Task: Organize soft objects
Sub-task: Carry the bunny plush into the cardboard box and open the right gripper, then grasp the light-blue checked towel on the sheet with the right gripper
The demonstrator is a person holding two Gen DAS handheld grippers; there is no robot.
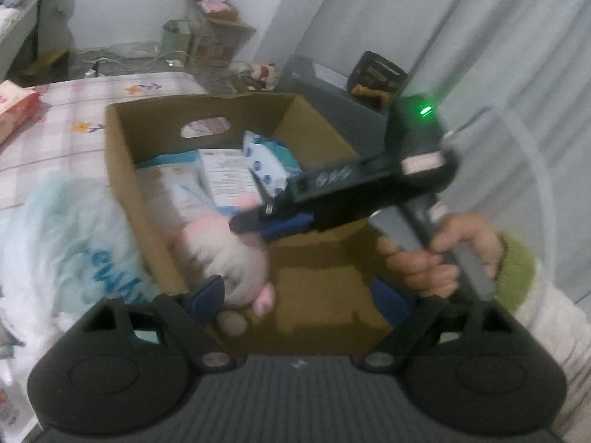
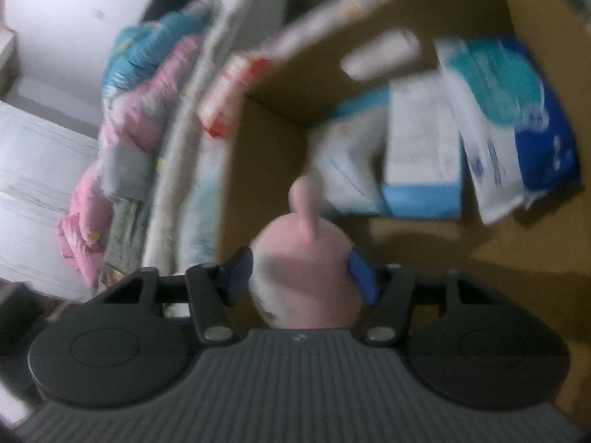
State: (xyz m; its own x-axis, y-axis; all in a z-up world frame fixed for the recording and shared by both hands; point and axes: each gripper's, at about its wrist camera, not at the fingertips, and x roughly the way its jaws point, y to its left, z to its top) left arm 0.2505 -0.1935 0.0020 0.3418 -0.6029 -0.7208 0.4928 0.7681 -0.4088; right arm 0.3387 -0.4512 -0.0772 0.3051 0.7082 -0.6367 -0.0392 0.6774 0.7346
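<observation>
A pink and white plush toy [image 1: 229, 258] [image 2: 303, 269] hangs over the open cardboard box [image 1: 122, 170] [image 2: 266, 170]. My right gripper [image 1: 251, 210] [image 2: 301, 277] is shut on it, one blue pad pressing each side of its body. In the left wrist view a hand [image 1: 436, 254] in a green cuff holds that gripper from the right. My left gripper [image 1: 297, 299] stands open at the box's near edge, nothing between its fingers; the plush is just beside its left pad [image 1: 207, 295]. Inside the box lie a blue and white soft pack [image 1: 266, 162] [image 2: 517, 118] and a white carton [image 1: 225, 173] [image 2: 421, 147].
The box rests on a bed with a checked flowered sheet [image 1: 74, 129]. A pale plastic bag [image 1: 74, 251] lies left of the box, a red tissue pack [image 1: 14, 110] [image 2: 232, 92] beyond it. Pink bedding [image 2: 122, 129] is piled further off. Cartons [image 1: 214, 26] stand against the far wall.
</observation>
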